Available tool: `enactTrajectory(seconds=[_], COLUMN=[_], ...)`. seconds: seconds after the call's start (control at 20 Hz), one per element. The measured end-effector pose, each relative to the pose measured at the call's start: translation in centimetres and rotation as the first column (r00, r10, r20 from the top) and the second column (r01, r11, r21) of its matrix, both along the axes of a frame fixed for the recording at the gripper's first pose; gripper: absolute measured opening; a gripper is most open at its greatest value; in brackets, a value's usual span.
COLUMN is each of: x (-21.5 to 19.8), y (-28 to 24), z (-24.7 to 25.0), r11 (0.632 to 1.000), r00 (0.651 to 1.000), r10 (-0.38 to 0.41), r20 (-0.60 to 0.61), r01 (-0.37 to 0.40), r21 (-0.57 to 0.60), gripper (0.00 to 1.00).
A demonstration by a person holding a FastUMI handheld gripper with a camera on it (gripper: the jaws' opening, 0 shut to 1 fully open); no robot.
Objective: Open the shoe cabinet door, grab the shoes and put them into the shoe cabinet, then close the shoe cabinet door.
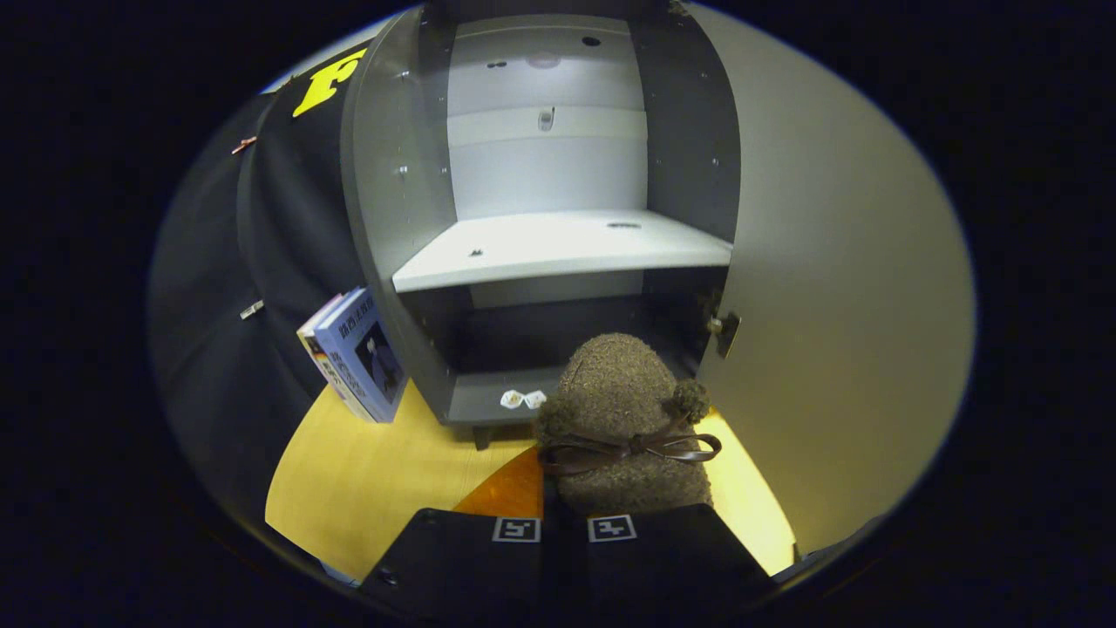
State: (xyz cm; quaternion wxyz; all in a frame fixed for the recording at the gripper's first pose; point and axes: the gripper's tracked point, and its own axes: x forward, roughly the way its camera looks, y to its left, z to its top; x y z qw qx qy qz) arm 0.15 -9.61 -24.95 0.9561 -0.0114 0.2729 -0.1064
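Jaws [562,523] at bottom centre clench one fuzzy brown slipper [623,410] with a bow; beyond, one open shoe cabinet [558,249], one door [837,305] right, two books [357,353] left on the tabletop [384,471].

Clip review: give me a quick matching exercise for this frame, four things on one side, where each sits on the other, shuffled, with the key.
Things:
1. fuzzy brown slipper with a ribbon bow
2. blue paperback books
3. grey cabinet door
4. two small white pieces

Places:
A. leaning against the grey shoe cabinet beside the booth wall
B. swung open
C. on the cabinet's bottom shelf edge
D. held in the tool, toe at the lower shelf

Pairs: 1-D, 2-A, 3-B, 4-C
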Motion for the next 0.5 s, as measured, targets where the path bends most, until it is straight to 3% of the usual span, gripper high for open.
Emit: enactTrajectory(seconds=[0.5], x=[7.5], y=[-0.3], z=[10.2], r11=[1.000], r00=[0.989], r10=[0.011], r20=[0.147], r01=[-0.011], r21=[-0.002], gripper=[0.05])
